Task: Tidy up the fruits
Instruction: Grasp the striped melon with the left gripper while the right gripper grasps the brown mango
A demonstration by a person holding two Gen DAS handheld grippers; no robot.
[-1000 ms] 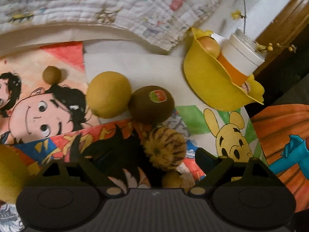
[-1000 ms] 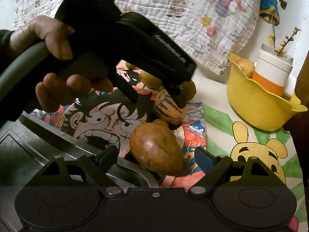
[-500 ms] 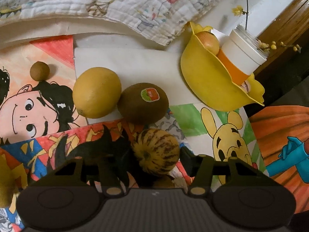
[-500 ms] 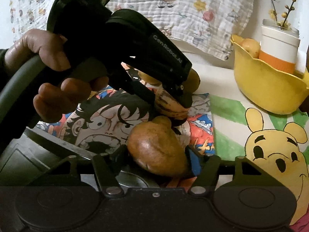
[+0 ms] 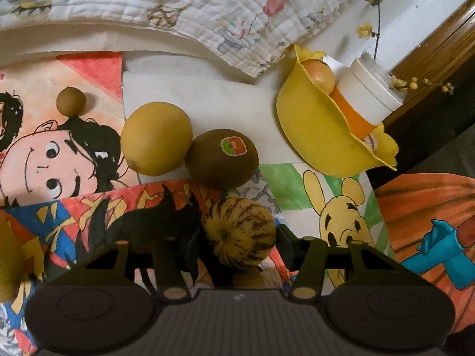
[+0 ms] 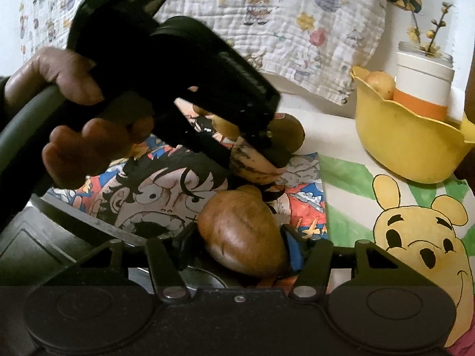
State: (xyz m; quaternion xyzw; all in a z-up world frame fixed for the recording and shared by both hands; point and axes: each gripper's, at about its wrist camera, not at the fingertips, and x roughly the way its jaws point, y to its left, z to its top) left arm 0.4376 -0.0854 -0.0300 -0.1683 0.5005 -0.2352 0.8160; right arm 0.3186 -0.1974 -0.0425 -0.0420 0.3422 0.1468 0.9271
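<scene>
My left gripper point(image 5: 237, 237) is shut on a small striped melon point(image 5: 240, 231), just above the cartoon mat. Beyond it lie a kiwi with a sticker point(image 5: 221, 158), a yellow citrus point(image 5: 156, 138) and a small brown round fruit point(image 5: 70, 101). My right gripper point(image 6: 240, 237) is shut on a brown pear-shaped fruit point(image 6: 240, 234). The left gripper body point(image 6: 166, 74) and the hand holding it fill the upper left of the right wrist view, with the striped melon point(image 6: 252, 166) in its jaws. A yellow bowl point(image 5: 314, 136) holding a peach-coloured fruit point(image 5: 319, 72) stands at the right.
A white and orange jar point(image 5: 368, 101) with dried sprigs stands behind the bowl point(image 6: 406, 148). A quilted blanket point(image 5: 178, 9) lies at the back. A metal tray edge point(image 6: 74, 222) is at my lower left in the right wrist view. A yellow-green fruit point(image 5: 9, 267) sits at the far left.
Both grippers have closed: the left onto the striped melon, the right onto the brown pear-shaped fruit. Both moved forward a little toward the fruits.
</scene>
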